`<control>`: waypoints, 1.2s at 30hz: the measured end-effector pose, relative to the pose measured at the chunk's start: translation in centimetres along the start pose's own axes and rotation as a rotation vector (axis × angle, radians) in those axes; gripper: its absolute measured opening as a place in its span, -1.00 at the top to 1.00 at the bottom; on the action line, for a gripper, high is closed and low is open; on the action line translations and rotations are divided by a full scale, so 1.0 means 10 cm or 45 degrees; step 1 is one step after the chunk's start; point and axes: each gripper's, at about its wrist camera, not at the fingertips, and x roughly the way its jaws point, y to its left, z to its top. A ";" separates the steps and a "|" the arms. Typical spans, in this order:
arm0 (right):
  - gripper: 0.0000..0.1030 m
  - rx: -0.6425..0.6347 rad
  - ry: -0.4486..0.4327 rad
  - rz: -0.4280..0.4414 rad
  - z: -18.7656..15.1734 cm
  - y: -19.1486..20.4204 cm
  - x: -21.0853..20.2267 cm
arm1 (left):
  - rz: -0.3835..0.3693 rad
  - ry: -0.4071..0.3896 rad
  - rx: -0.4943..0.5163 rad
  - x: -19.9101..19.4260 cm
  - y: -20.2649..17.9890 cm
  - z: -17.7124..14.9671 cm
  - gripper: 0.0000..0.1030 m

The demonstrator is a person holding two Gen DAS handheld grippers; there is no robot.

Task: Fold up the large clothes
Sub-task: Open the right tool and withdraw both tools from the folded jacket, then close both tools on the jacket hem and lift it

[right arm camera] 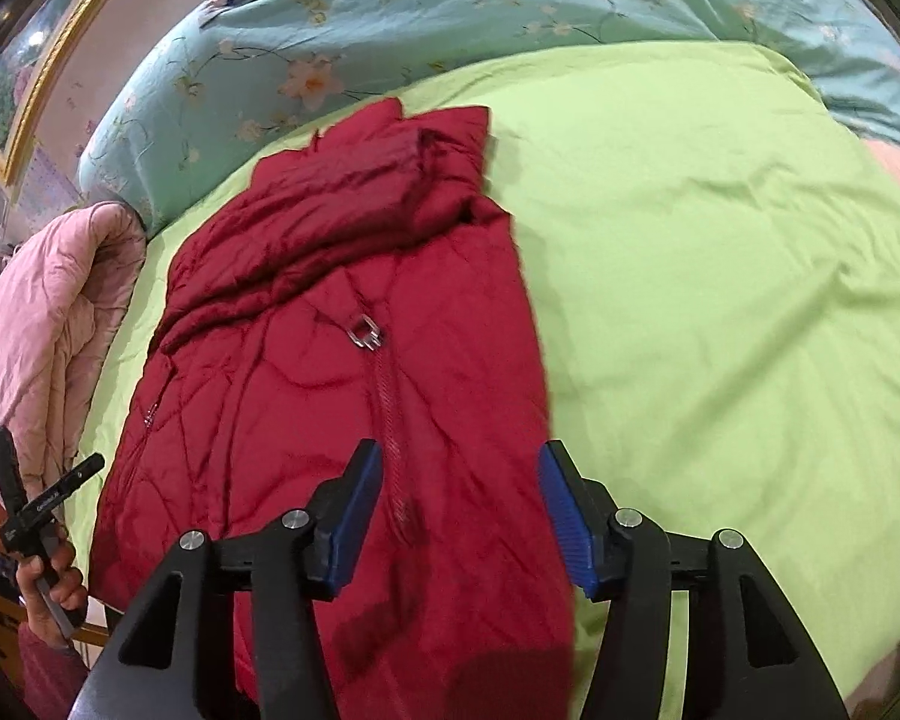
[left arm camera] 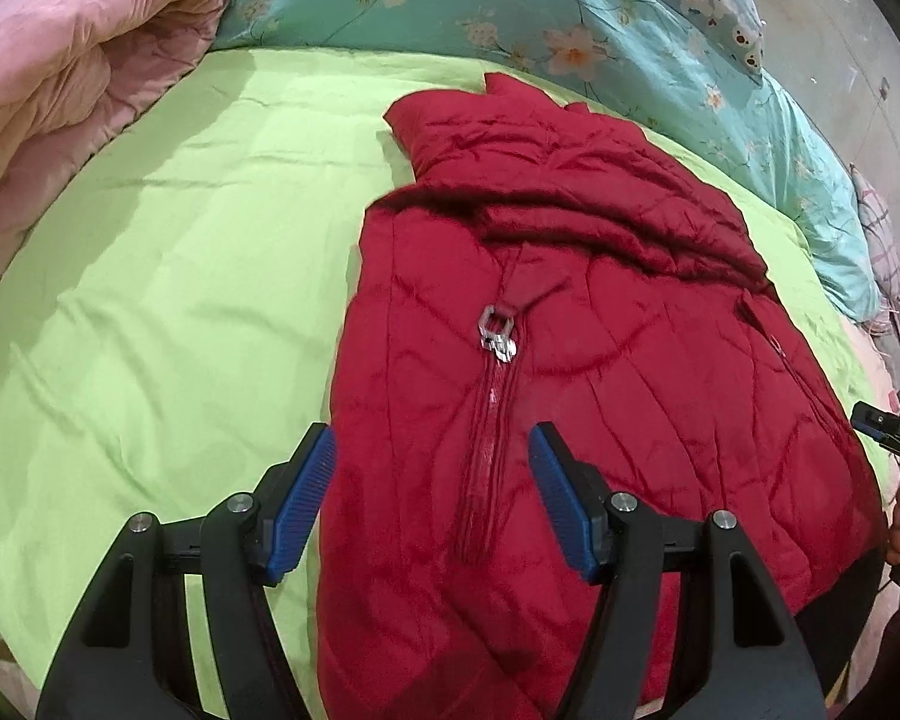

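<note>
Jacket (left arm camera: 570, 360), red and quilted, lies zipped on the green sheet (left arm camera: 150, 300), pink quilt (left arm camera: 60, 90) left, floral duvet (left arm camera: 630, 30) behind; left gripper (left arm camera: 431, 498) gapes empty above it. Right view: right gripper (right arm camera: 461, 516) spread, holding nothing, over the jacket's edge

A dark red quilted jacket (left arm camera: 600, 360) lies on a lime green bedsheet (left arm camera: 180, 276), beside a teal floral duvet (left arm camera: 450, 6), a pink quilt (left arm camera: 60, 72), and black grippers' blue pads (left arm camera: 303, 498).
</note>
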 end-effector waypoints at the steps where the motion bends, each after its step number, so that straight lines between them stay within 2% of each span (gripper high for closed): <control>1: -0.11 0.005 0.000 -0.010 -0.02 -0.03 -0.02 | -0.006 0.005 0.001 -0.01 0.00 -0.03 -0.28; 6: -0.22 0.032 0.032 0.022 -0.13 -0.14 -0.08 | -0.055 0.041 -0.009 -0.06 0.03 -0.18 -0.29; 18: -0.22 0.007 0.121 0.077 -0.37 -0.10 -0.03 | -0.088 0.118 -0.062 -0.11 0.29 -0.44 -0.31; 22: -0.22 -0.013 0.138 0.103 -0.42 -0.07 -0.05 | -0.147 0.163 -0.085 -0.08 0.32 -0.51 -0.31; 28: -0.22 -0.046 0.183 0.112 -0.50 -0.05 -0.05 | -0.216 0.207 -0.055 -0.04 0.25 -0.62 -0.31; 32: -0.26 -0.054 0.196 0.169 -0.51 -0.02 -0.07 | -0.262 0.234 -0.043 -0.02 0.22 -0.71 -0.31; 36: -0.27 0.010 0.201 0.253 -0.44 -0.08 -0.03 | -0.281 0.245 -0.036 -0.01 0.21 -0.72 -0.31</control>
